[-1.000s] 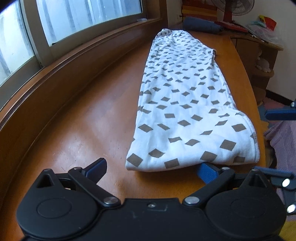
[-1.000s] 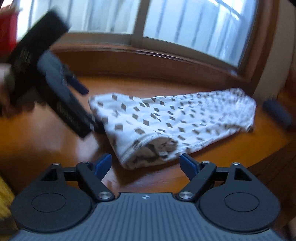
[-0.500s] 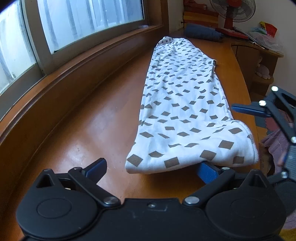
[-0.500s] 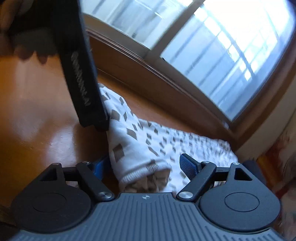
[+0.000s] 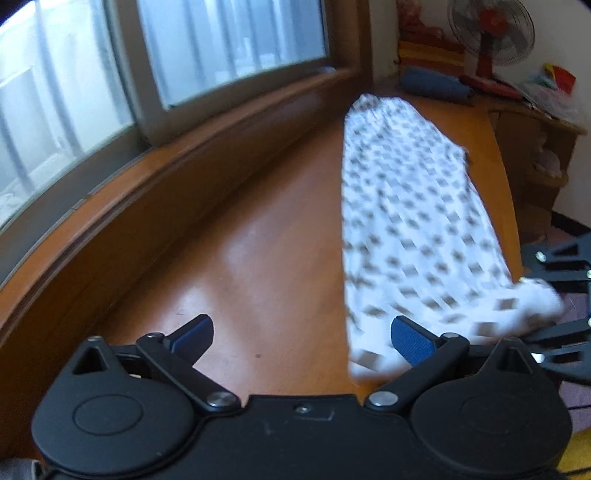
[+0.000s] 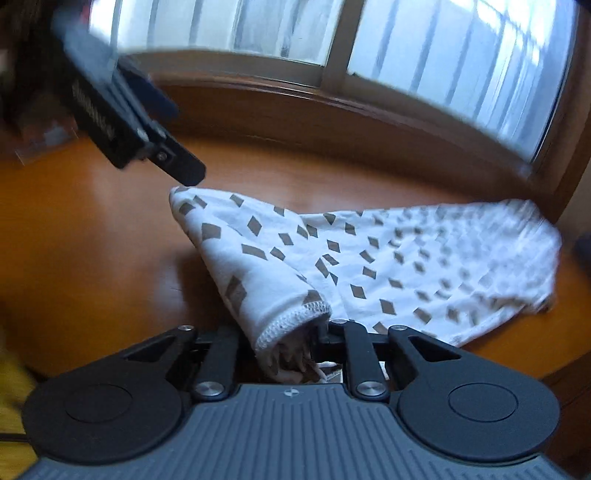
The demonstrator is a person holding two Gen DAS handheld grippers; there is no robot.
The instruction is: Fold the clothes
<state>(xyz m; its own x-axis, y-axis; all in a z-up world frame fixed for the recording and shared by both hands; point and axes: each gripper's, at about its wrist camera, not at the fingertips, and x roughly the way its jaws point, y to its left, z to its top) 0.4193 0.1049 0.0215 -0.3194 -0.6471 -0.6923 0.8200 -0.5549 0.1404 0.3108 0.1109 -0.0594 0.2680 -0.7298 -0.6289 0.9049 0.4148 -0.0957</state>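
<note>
A long white garment with brown diamonds point(image 5: 406, 221) lies lengthwise on the wooden table point(image 5: 258, 258). My right gripper point(image 6: 291, 332) is shut on its near hemmed corner point(image 6: 295, 317) and holds that corner raised off the table. In the left wrist view the lifted corner point(image 5: 532, 299) is pulled toward the right gripper point(image 5: 561, 266) at the right edge. My left gripper point(image 5: 303, 336) is open above bare wood, and the garment's near edge lies beside its right pad point(image 5: 413, 339). From the right wrist, the left gripper point(image 6: 122, 122) hovers just above the garment's left end.
A window with a raised wooden sill point(image 5: 184, 166) runs along the table's left side. At the far end lie a folded blue cloth point(image 5: 432, 85) and a fan point(image 5: 491, 29). The table's right edge point(image 5: 506, 177) drops to a shelf unit and the floor.
My right gripper has shut on the garment's near hem and lifted that corner. My left gripper has shifted left, so the garment no longer lies between its pads.
</note>
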